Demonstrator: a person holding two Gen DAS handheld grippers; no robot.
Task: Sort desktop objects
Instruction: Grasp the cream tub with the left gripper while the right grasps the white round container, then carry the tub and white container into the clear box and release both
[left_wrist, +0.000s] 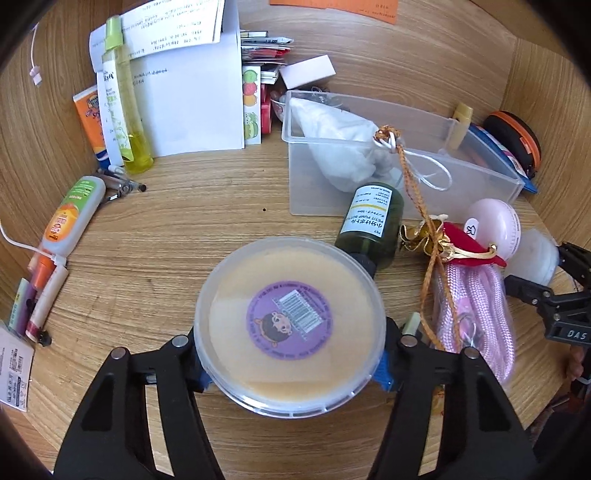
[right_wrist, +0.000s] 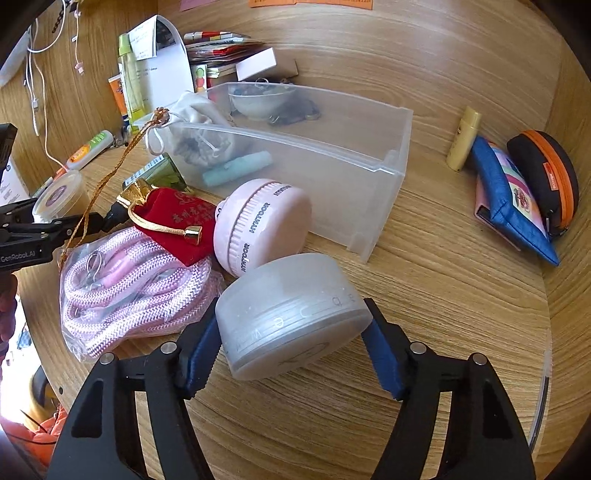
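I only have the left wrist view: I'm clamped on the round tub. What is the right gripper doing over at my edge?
Observer: The right gripper brackets a frosted white jar, pads at both its sides.
Operator: Anything in the clear bin besides the white pouch?
Observer: A teal tube lies on the floor of the clear bin.
Operator: What's behind the bin?
Observer: A pale ceramic bowl, seen through the wall.

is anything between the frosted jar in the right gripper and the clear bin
Yes. The pink round case sits on the desk between the frosted jar and the near wall of the clear bin, so go over or around it.
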